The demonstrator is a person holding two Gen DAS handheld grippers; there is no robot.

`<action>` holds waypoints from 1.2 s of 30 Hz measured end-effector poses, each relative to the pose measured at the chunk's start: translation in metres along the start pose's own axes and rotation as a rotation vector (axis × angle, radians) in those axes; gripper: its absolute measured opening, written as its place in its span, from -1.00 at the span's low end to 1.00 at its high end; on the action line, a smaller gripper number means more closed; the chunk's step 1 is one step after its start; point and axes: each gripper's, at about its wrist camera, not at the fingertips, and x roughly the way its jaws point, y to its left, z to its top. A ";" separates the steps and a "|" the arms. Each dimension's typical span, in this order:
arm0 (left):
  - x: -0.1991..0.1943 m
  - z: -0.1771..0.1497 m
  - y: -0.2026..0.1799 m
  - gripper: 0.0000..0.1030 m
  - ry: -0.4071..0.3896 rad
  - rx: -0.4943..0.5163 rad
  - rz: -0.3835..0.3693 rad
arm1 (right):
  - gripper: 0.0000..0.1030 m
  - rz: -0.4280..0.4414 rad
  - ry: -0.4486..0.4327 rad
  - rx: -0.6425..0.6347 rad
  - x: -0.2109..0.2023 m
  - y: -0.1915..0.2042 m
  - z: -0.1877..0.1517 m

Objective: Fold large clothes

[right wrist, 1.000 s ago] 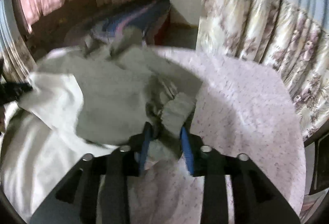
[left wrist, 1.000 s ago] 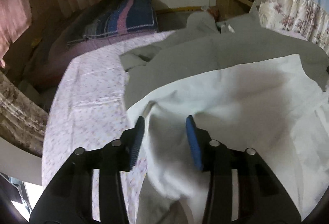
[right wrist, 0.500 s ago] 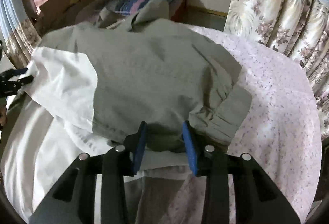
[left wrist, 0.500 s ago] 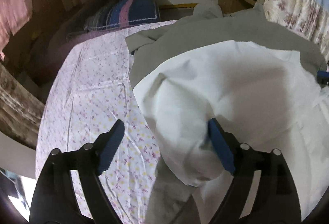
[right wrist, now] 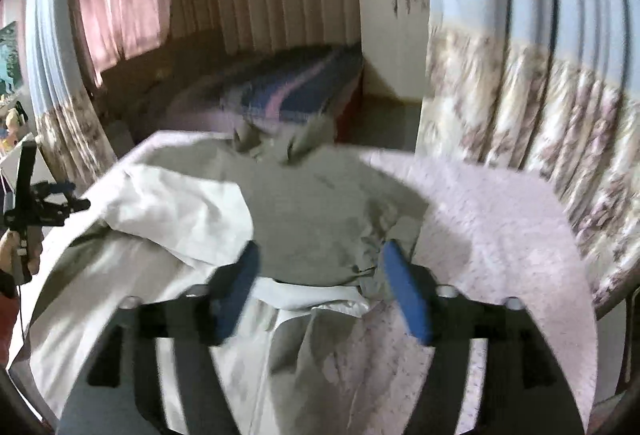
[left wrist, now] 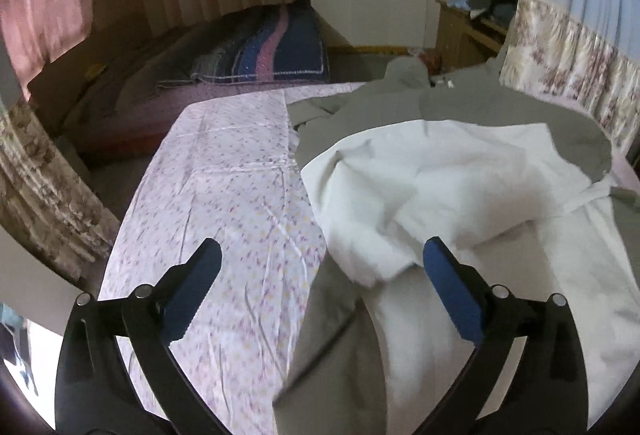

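Both grippers have just been opening, and no cloth is between the pads of either one. Nearest, the left gripper (left wrist: 320,279) stands spread wide above the edge where the white lining (left wrist: 440,187) of the grey jacket (right wrist: 320,211) meets the flowered bedsheet (left wrist: 224,195). The right gripper (right wrist: 320,287) is released too, its blue pads apart on both sides of the folded grey hem.

I judge that one fold is laid and the hands are letting go. To do this well, draw each gripper back without catching the loose cloth, so the fold stays flat. Next, grip low at the corners, not in the middle, and smooth the puffed white part first.

Farther off, the jacket collar (right wrist: 276,143) lies toward the striped blanket (left wrist: 272,55).
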 end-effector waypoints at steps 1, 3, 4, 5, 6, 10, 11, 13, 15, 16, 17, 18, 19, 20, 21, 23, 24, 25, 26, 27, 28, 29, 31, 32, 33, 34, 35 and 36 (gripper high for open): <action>-0.007 -0.003 -0.001 0.94 -0.007 -0.008 0.005 | 0.51 0.000 -0.015 0.007 -0.009 0.002 -0.001; -0.023 -0.010 -0.005 0.94 -0.024 -0.028 0.020 | 0.63 0.002 -0.055 0.019 -0.027 0.008 -0.007; -0.029 -0.013 -0.006 0.94 -0.032 -0.033 0.026 | 0.63 0.002 -0.067 0.020 -0.028 0.008 -0.008; -0.036 -0.016 -0.008 0.94 -0.042 -0.038 0.033 | 0.65 -0.001 -0.077 0.020 -0.033 0.011 -0.011; -0.039 -0.018 -0.008 0.94 -0.047 -0.040 0.038 | 0.71 -0.002 -0.078 0.020 -0.035 0.013 -0.013; -0.056 -0.026 -0.016 0.94 -0.061 -0.038 0.063 | 0.83 -0.026 -0.098 0.003 -0.050 0.025 -0.021; -0.059 -0.028 -0.018 0.94 -0.065 -0.033 0.068 | 0.83 -0.031 -0.104 -0.001 -0.054 0.026 -0.023; -0.066 -0.031 -0.023 0.94 -0.074 -0.022 0.086 | 0.84 -0.046 -0.115 -0.009 -0.059 0.030 -0.025; -0.071 -0.033 -0.027 0.94 -0.084 -0.014 0.095 | 0.87 -0.060 -0.123 -0.011 -0.064 0.031 -0.028; -0.074 -0.034 -0.028 0.94 -0.088 -0.007 0.098 | 0.91 -0.068 -0.126 -0.010 -0.066 0.032 -0.029; -0.076 -0.036 -0.030 0.94 -0.092 -0.001 0.105 | 0.96 -0.076 -0.129 -0.008 -0.068 0.032 -0.030; -0.078 -0.037 -0.032 0.94 -0.096 0.005 0.114 | 0.96 -0.085 -0.133 -0.005 -0.069 0.032 -0.032; -0.078 -0.038 -0.032 0.94 -0.097 0.010 0.122 | 0.96 -0.095 -0.136 -0.004 -0.071 0.032 -0.033; -0.079 -0.039 -0.033 0.94 -0.097 0.014 0.131 | 0.96 -0.102 -0.136 -0.003 -0.072 0.032 -0.035; -0.079 -0.040 -0.034 0.94 -0.097 0.019 0.139 | 0.96 -0.111 -0.135 -0.003 -0.072 0.032 -0.036; -0.082 -0.043 -0.034 0.94 -0.106 0.015 0.131 | 0.96 -0.144 -0.142 0.001 -0.077 0.032 -0.038; -0.085 -0.045 -0.034 0.94 -0.111 0.010 0.121 | 0.96 -0.165 -0.152 0.004 -0.081 0.033 -0.040; -0.087 -0.046 -0.034 0.94 -0.115 0.004 0.112 | 0.96 -0.177 -0.159 0.005 -0.084 0.033 -0.041; -0.090 -0.049 -0.033 0.94 -0.120 -0.006 0.100 | 0.96 -0.193 -0.174 0.005 -0.089 0.032 -0.042; -0.092 -0.052 -0.032 0.94 -0.124 -0.014 0.095 | 0.96 -0.211 -0.193 0.006 -0.096 0.033 -0.044; -0.096 -0.056 -0.031 0.94 -0.133 -0.030 0.094 | 0.96 -0.218 -0.204 0.009 -0.101 0.033 -0.045; -0.100 -0.061 -0.030 0.94 -0.143 -0.047 0.095 | 0.96 -0.220 -0.218 0.016 -0.106 0.032 -0.047; -0.109 -0.072 -0.029 0.94 -0.169 -0.071 0.089 | 0.96 -0.200 -0.248 0.045 -0.119 0.031 -0.052; -0.113 -0.078 -0.028 0.94 -0.182 -0.080 0.079 | 0.96 -0.179 -0.254 0.066 -0.123 0.029 -0.055; -0.119 -0.086 -0.027 0.94 -0.192 -0.093 0.061 | 0.96 -0.142 -0.245 0.101 -0.127 0.026 -0.060; -0.121 -0.090 -0.026 0.94 -0.189 -0.096 0.051 | 0.96 -0.122 -0.232 0.122 -0.127 0.024 -0.062; -0.124 -0.096 -0.026 0.94 -0.174 -0.096 0.039 | 0.96 -0.109 -0.215 0.147 -0.127 0.023 -0.068; -0.125 -0.099 -0.026 0.94 -0.167 -0.095 0.038 | 0.96 -0.112 -0.208 0.159 -0.128 0.022 -0.071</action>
